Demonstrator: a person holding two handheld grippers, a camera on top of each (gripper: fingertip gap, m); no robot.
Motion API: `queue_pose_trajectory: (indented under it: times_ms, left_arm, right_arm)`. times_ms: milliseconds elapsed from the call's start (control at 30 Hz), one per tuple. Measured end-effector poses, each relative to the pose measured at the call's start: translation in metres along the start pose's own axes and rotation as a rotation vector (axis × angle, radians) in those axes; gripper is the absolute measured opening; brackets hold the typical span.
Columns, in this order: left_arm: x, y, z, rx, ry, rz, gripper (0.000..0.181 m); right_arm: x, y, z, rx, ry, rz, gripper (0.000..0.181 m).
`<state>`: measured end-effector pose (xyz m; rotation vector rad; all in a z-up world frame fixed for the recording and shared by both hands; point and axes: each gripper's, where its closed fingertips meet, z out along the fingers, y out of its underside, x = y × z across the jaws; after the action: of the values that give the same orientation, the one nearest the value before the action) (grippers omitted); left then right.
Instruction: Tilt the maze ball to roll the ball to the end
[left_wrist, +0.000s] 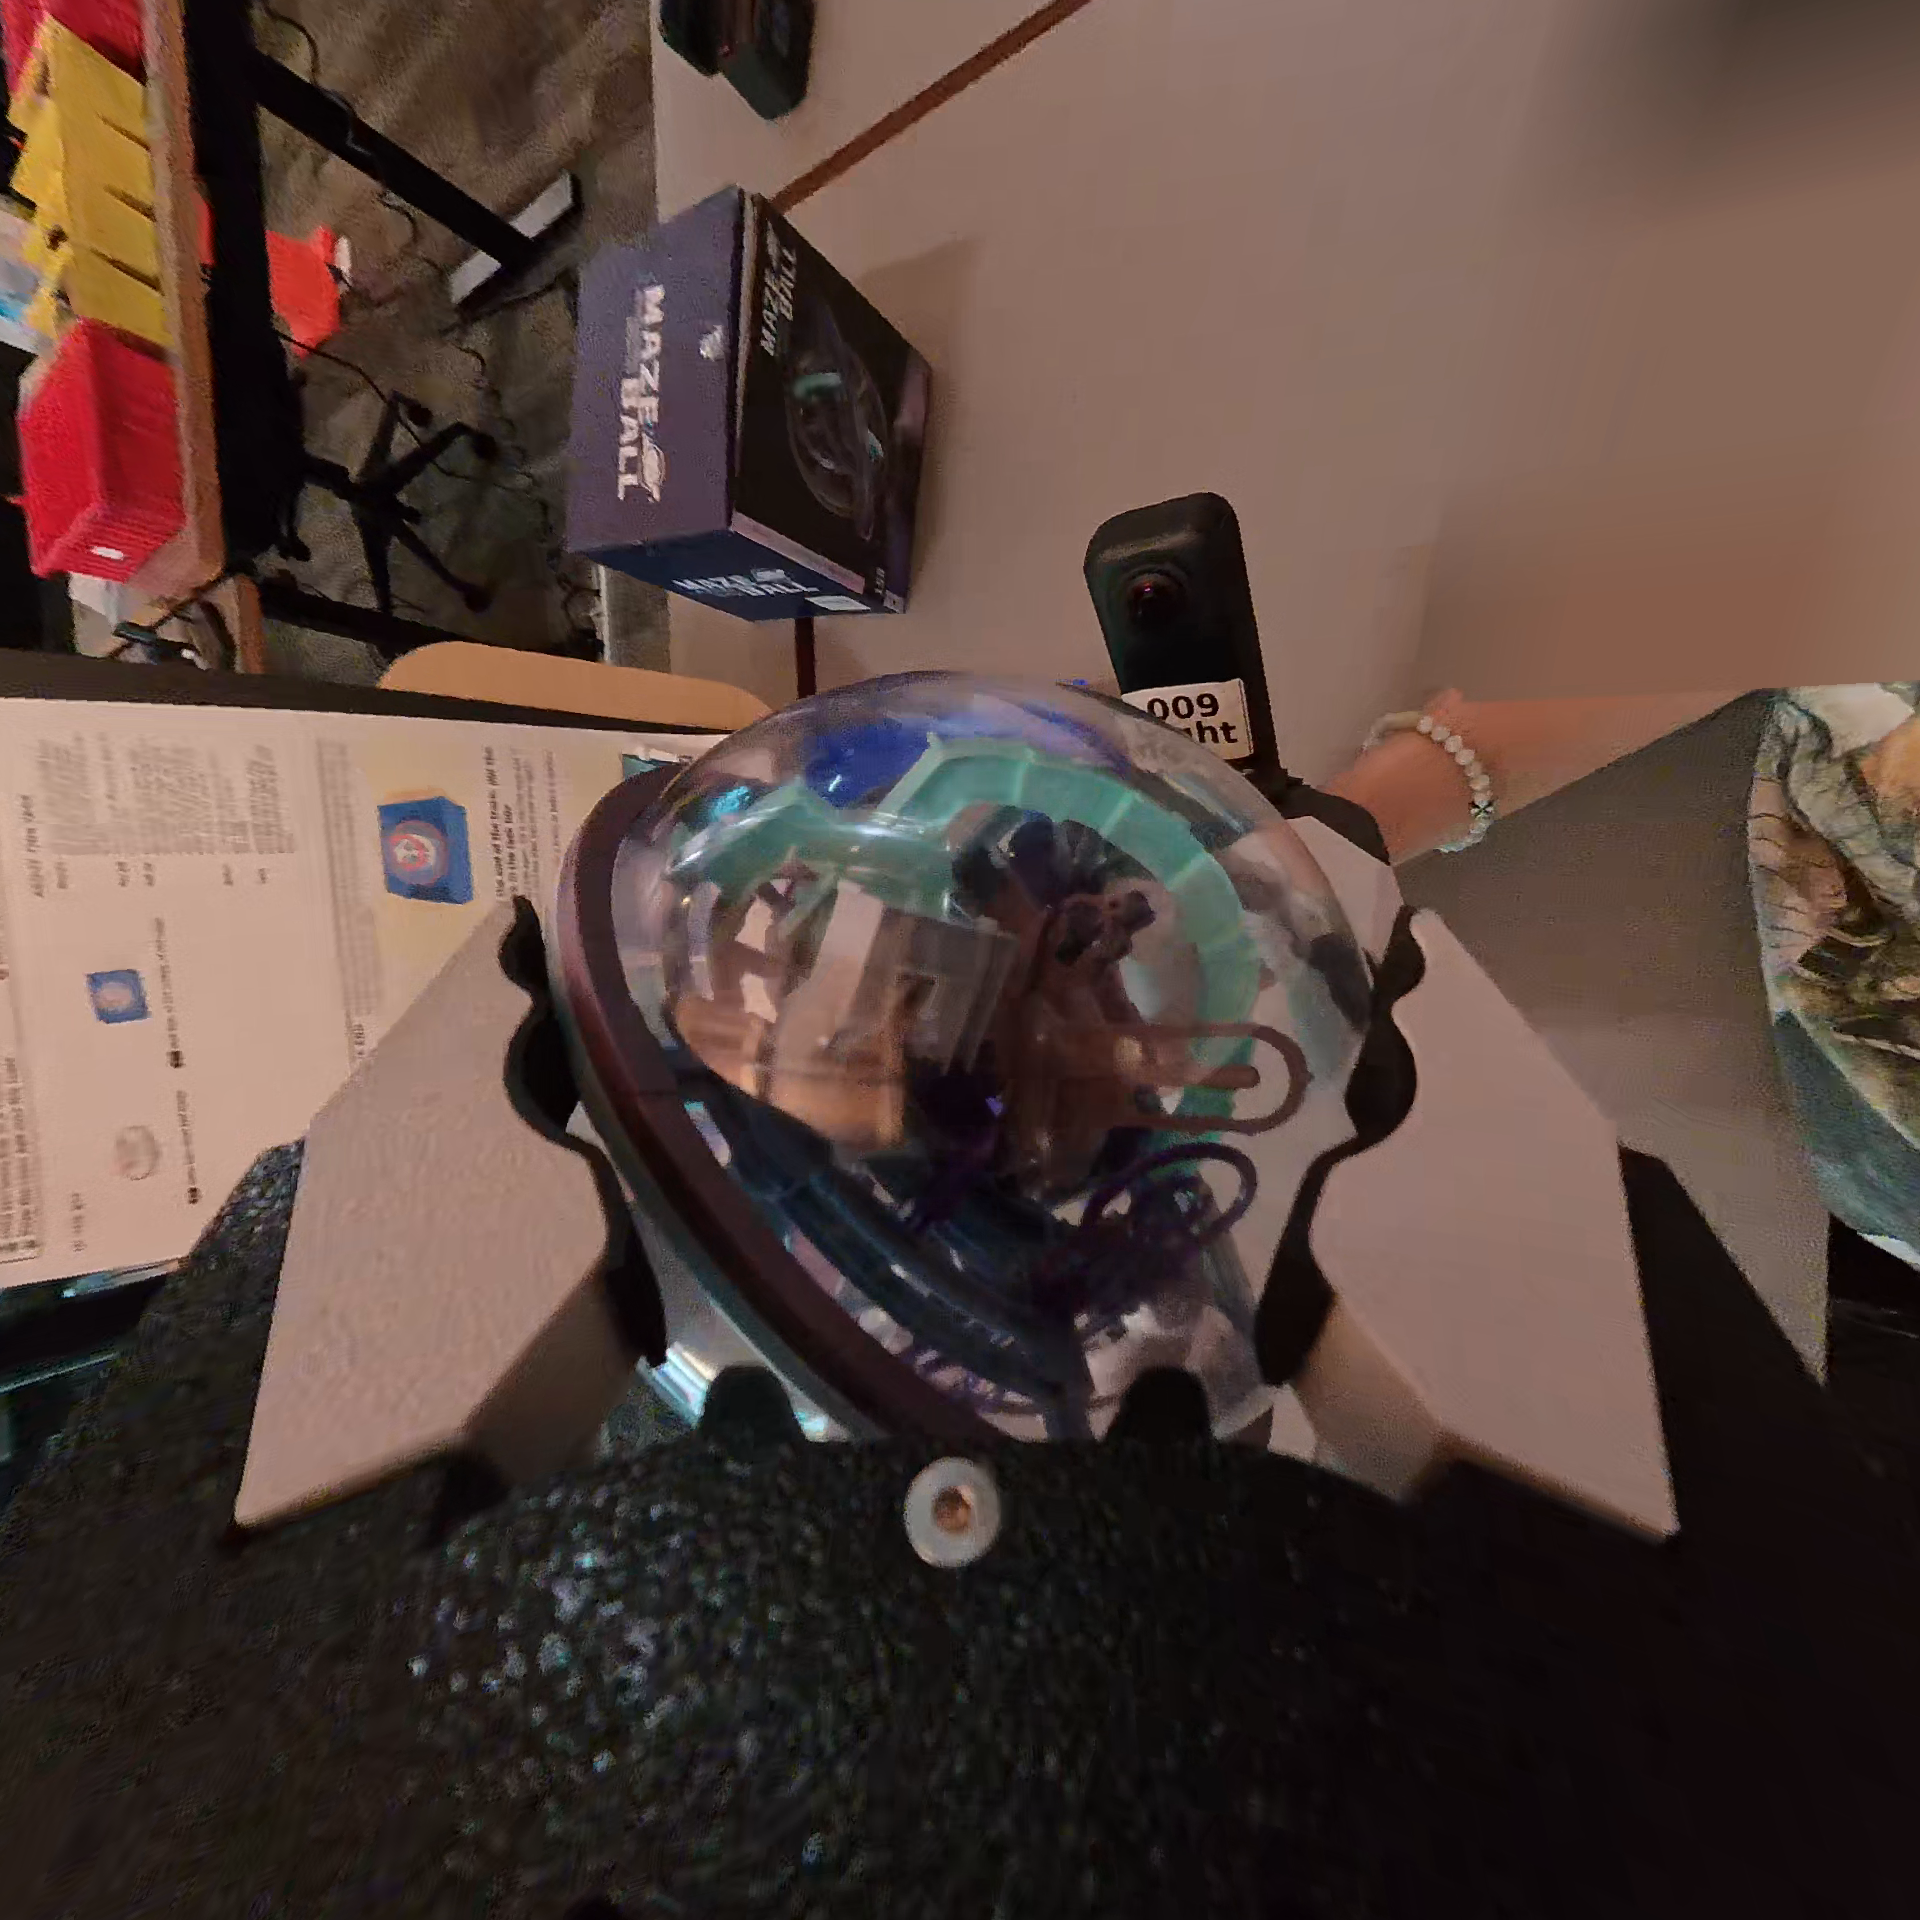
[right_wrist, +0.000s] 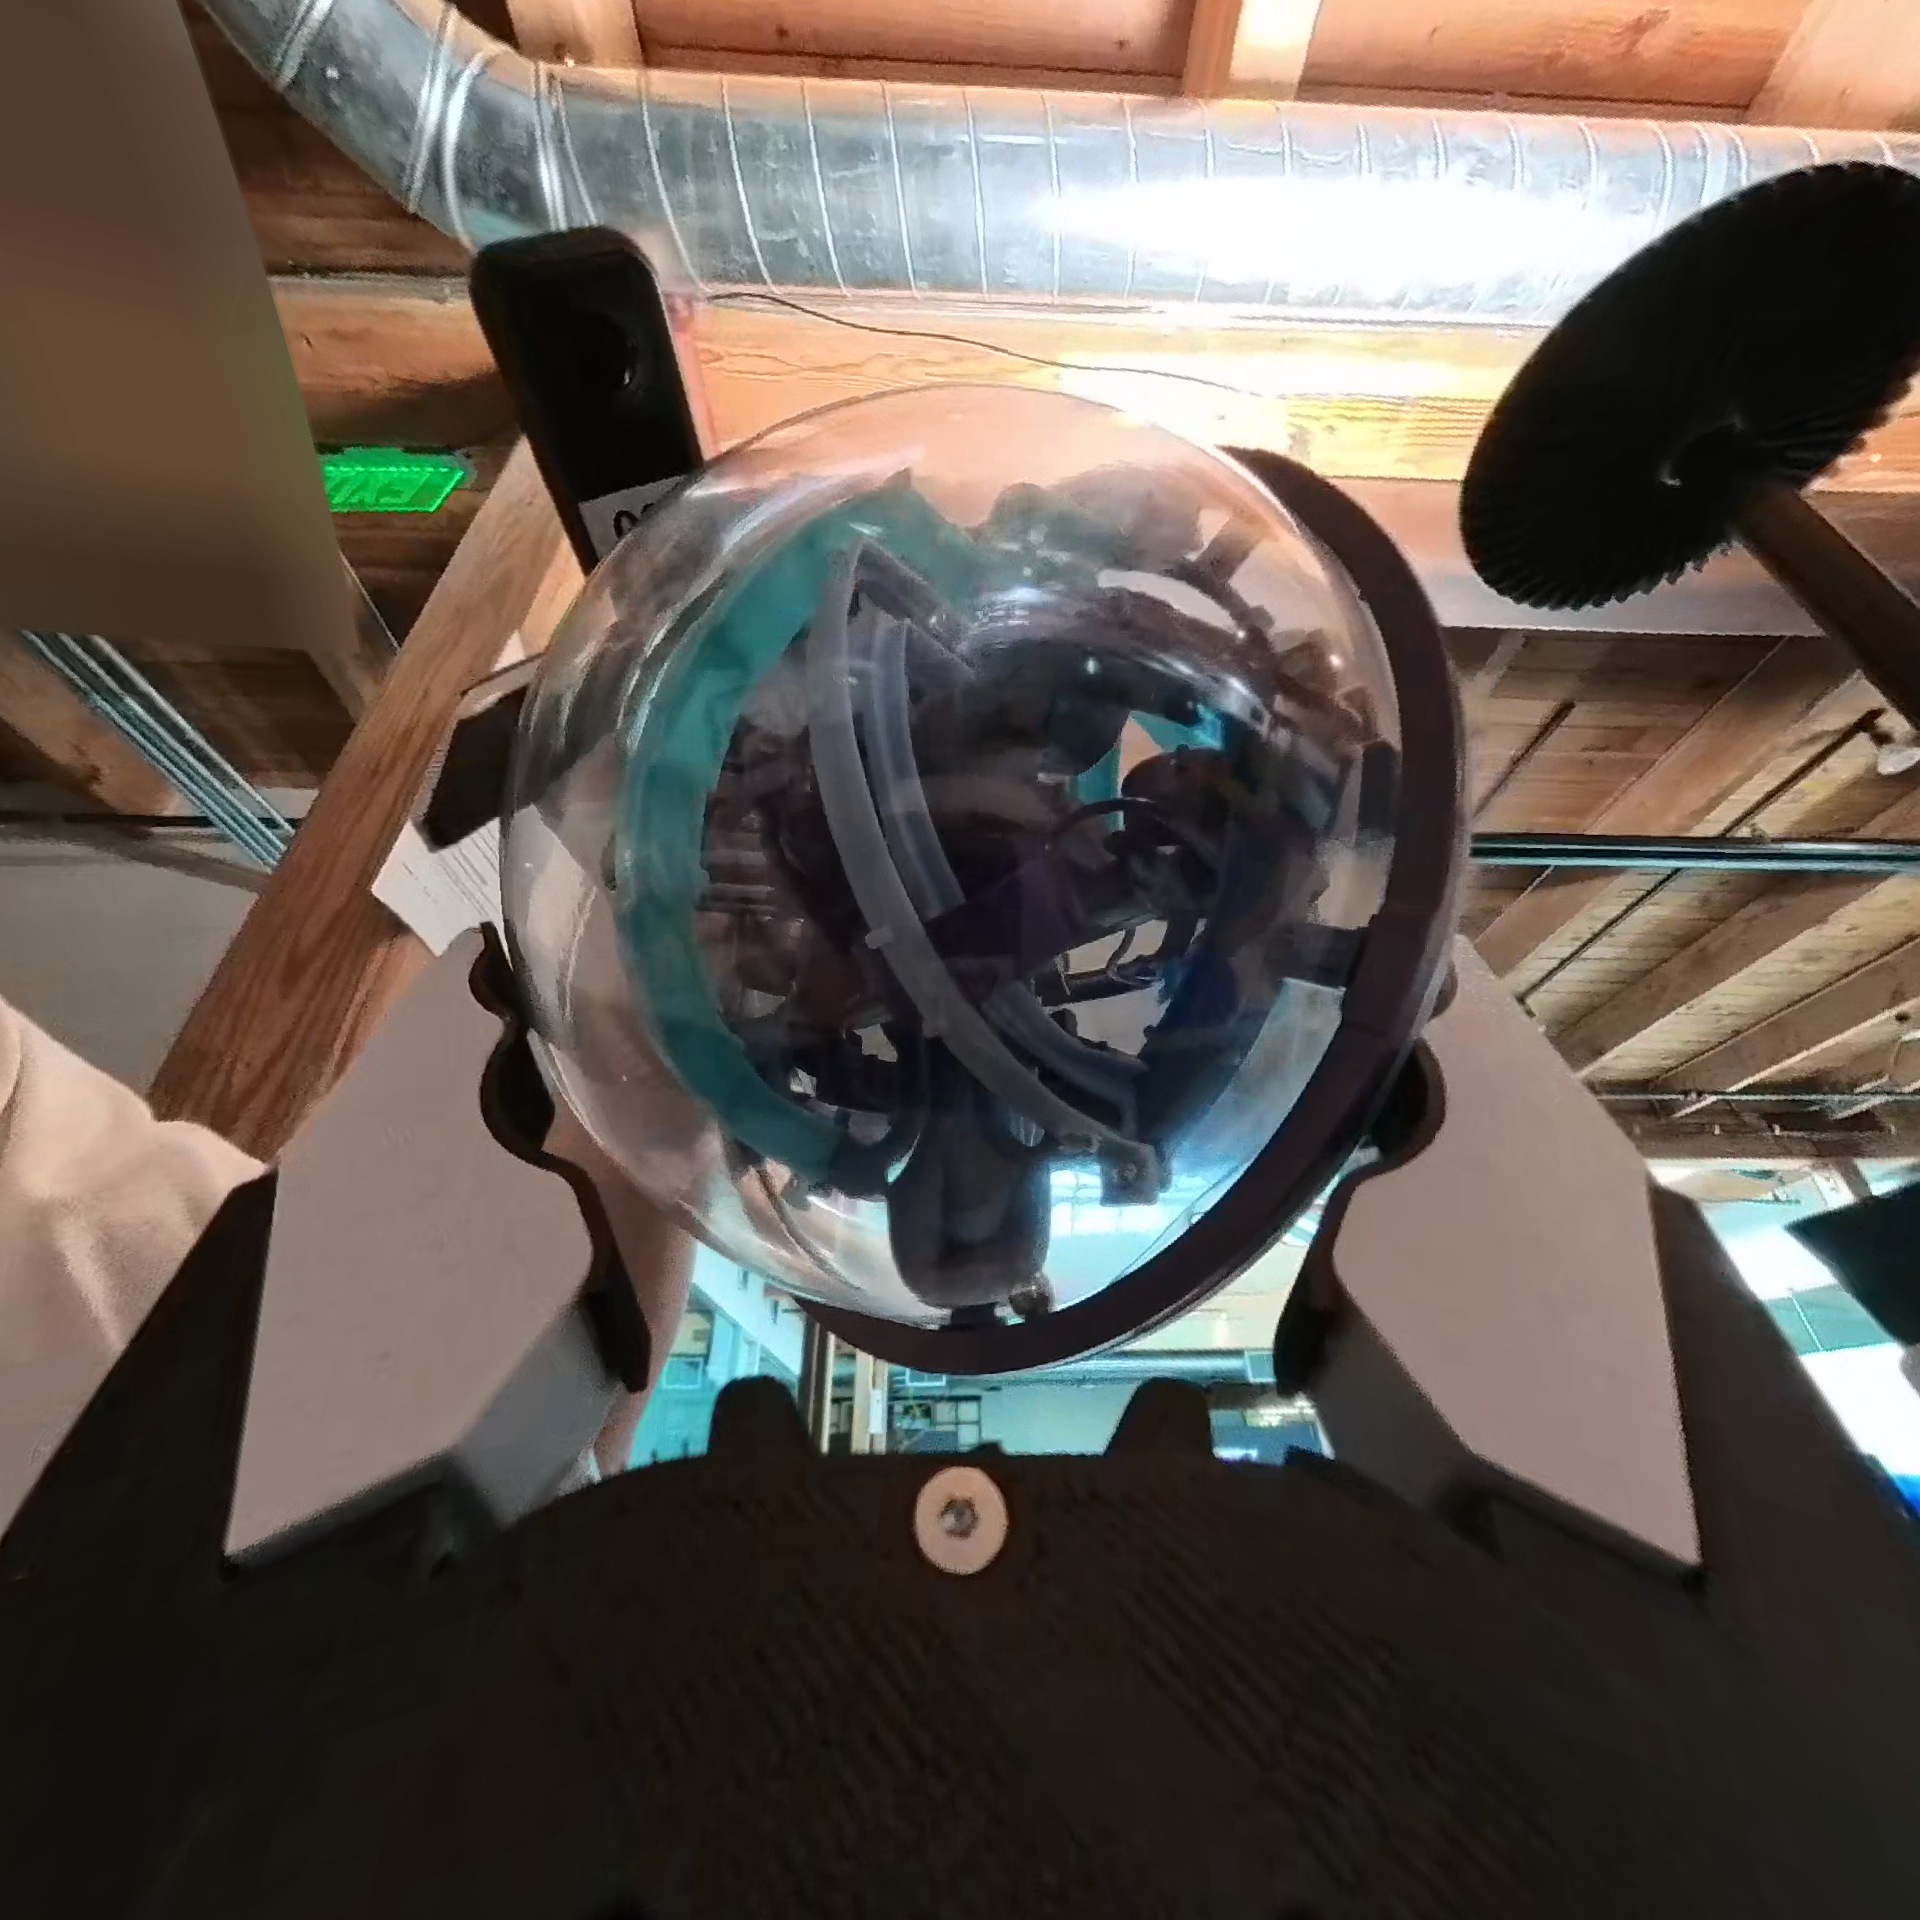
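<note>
Lettered box (left_wrist: 743, 416), printed sheet (left_wrist: 208, 935), green sign (right_wrist: 390, 480)

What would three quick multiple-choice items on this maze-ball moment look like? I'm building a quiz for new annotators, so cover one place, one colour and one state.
1. Where does the dark box stand?
A. on the white table, beyond the maze ball
B. inside the red crate
C. on the person's arm

2. What colour is the wide curved track inside the maze ball?
A. orange
B. teal green
C. yellow

3. How is the maze ball held?
A. lying loose on the table
B. by the left gripper alone
C. between the fingers of both grippers

Answers:
1 A: the left wrist view shows the box on the pale table top behind the sphere.
2 B: the broad arc shows teal in both views.
3 C: the left gripper and right gripper each have the sphere between their fingers.
</note>
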<state>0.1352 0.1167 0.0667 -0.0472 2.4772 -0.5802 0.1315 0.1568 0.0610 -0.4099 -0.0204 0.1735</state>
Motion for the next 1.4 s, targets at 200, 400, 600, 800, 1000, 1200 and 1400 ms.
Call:
queue_pose_trajectory:
  times_ms: [200,400,600,800,1000,1200,1400]
  left_arm:
    - [-0.008,-0.034,-0.042,0.066,-0.159,0.182,0.148]
    - [-0.014,-0.033,-0.051,0.048,-0.187,0.186,0.148]
    - [-0.01,-0.046,-0.062,0.073,-0.241,0.251,0.148]
    - [-0.024,-0.049,-0.069,0.081,-0.255,0.197,0.148]
    - [-0.024,-0.039,-0.064,0.041,-0.231,0.198,0.148]
    - [-0.021,-0.033,-0.064,0.021,-0.225,0.199,0.148]
    - [-0.021,-0.032,-0.065,0.032,-0.228,0.191,0.147]
  right_arm:
    - [-0.018,-0.03,0.043,0.008,-0.172,-0.187,0.158]
    - [-0.018,-0.029,0.054,0.016,-0.204,-0.184,0.158]
    - [-0.03,-0.037,0.061,0.037,-0.263,-0.241,0.158]
    - [-0.024,-0.041,0.071,0.046,-0.27,-0.2,0.158]
    - [-0.019,-0.03,0.069,0.04,-0.252,-0.184,0.158]
    - [-0.02,-0.024,0.068,0.035,-0.246,-0.177,0.158]
    - [-0.02,-0.026,0.069,0.021,-0.245,-0.18,0.158]
